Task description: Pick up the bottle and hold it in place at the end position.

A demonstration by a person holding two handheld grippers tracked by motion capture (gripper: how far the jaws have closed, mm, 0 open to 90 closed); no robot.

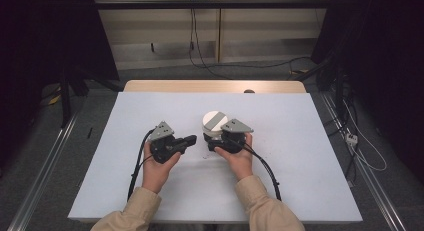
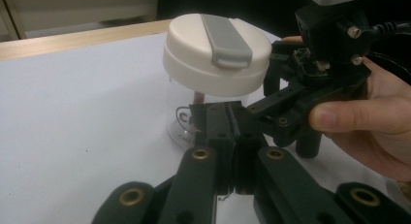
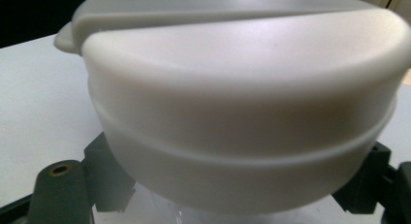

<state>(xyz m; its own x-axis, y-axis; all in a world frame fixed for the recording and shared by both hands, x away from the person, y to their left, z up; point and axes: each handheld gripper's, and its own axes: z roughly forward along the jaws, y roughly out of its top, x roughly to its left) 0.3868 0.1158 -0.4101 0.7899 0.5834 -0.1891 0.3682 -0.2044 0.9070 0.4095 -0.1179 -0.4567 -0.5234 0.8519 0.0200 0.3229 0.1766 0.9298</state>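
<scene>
High view showed jar [image 1: 214,127] mid-table, white lid [image 2: 216,53] on, right gripper [image 1: 218,139] clamped around its clear body below the lid. Left gripper [image 1: 191,139] lay just beside it, jaws together. Advice: hold jar upright, grip steady; avoid squeezing harder.

jar [image 3: 242,112] body hidden under its lid, print [image 2: 186,122] behind gripper unreadable

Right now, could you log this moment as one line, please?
right gripper: shut on jar | left gripper: shut, beside jar | lid: on
</scene>
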